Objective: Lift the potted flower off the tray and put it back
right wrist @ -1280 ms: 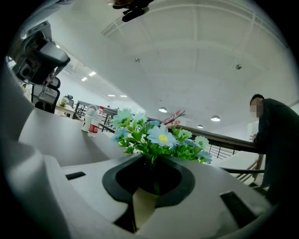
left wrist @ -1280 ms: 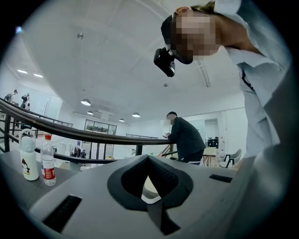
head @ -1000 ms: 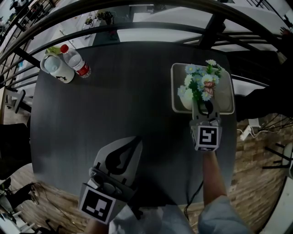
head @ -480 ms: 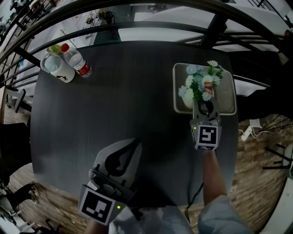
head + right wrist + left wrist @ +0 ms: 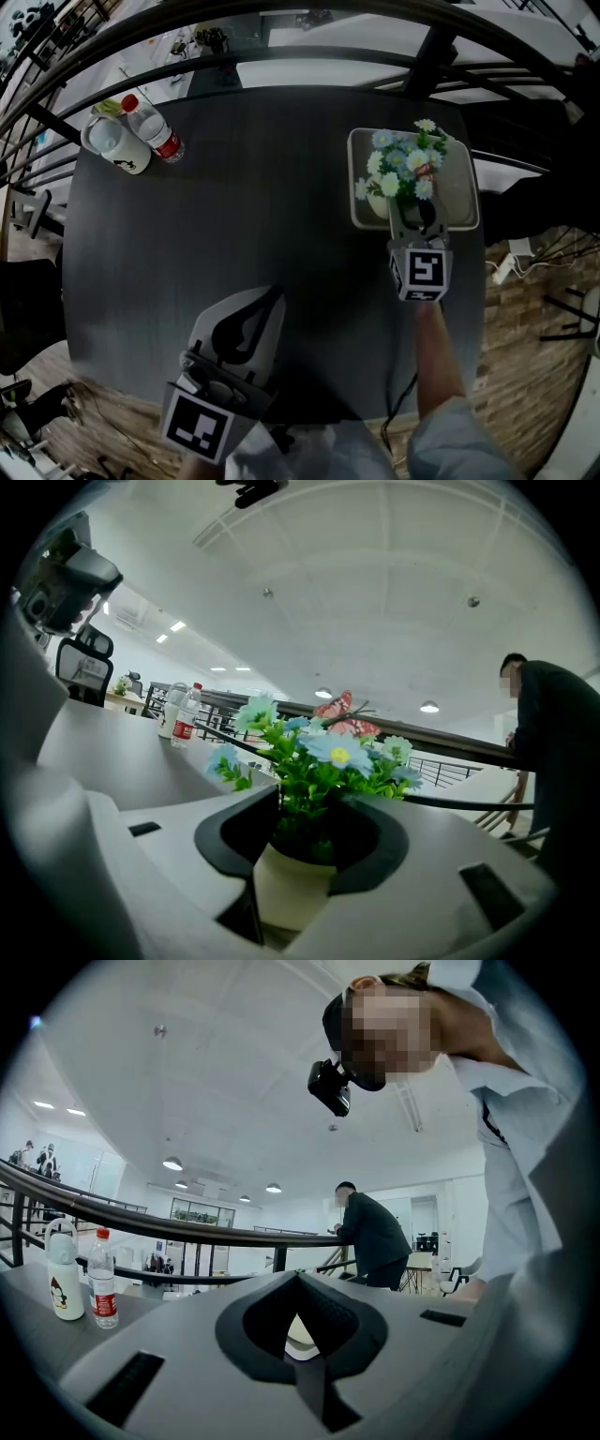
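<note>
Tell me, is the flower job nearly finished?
Nearly. The flower pot stands on the tray, so putting it back looks done. On the right gripper, the jaws have just been opening around the pot, letting go. Still to do: pull that gripper away.

Matt dk tabletop, smooth cream pot, clr plastic bottle, matt beige tray

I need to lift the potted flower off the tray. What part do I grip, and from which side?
Grip the pale pot wall below the leaves, coming in level from the tray's near edge. The potted flower stands upright and its blooms spread wide over it, so a top approach would likely crush them. The right gripper straddles the pot there; its jaws have just been opening.
</note>
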A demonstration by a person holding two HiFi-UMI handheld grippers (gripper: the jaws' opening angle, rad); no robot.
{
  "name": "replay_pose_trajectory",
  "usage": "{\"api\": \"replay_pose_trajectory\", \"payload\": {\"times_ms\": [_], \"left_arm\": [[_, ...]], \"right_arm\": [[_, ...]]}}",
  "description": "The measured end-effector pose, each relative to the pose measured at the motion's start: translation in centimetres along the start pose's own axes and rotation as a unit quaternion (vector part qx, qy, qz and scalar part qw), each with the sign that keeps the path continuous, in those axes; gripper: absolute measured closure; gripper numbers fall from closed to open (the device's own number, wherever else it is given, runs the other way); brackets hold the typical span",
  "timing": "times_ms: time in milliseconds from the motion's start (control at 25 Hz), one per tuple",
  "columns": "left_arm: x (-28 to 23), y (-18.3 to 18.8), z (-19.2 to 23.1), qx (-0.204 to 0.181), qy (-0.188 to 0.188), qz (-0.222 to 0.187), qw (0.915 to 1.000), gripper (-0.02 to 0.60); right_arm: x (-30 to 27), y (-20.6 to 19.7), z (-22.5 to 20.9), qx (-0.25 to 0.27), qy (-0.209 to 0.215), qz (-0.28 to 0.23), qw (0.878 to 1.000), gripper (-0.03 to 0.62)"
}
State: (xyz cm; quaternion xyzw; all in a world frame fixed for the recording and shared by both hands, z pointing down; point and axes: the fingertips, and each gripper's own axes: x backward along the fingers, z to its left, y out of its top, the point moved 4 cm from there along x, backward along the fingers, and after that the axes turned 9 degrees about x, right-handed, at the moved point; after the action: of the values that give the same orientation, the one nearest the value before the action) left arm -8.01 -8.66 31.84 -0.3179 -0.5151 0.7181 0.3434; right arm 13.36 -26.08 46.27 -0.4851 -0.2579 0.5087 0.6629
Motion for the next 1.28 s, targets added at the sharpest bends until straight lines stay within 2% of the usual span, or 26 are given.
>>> {"api": "replay_pose_trajectory", "payload": {"times_ms": [320, 960, 1280], "left_arm": [[0.2, 0.2, -0.8, -0.003, -0.004, -0.003, 1.0, 0.583], [0.8, 1.0, -2.8, -0.015, -0.017, -0.016, 0.9996, 0.583], [1.5, 2.4, -3.9, -0.025, -0.022, -0.031, 0.999, 0.583]], "right_arm": [[1.1, -0.6, -0.2, -0.009, 0.0, 0.011, 1.0, 0.381], [6.3, -0.2, -0.4, -0.022, -0.003, 0.022, 1.0, 0.379], [9.3, 3.0, -0.6, -0.016, -0.005, 0.004, 1.0, 0.455]]}}
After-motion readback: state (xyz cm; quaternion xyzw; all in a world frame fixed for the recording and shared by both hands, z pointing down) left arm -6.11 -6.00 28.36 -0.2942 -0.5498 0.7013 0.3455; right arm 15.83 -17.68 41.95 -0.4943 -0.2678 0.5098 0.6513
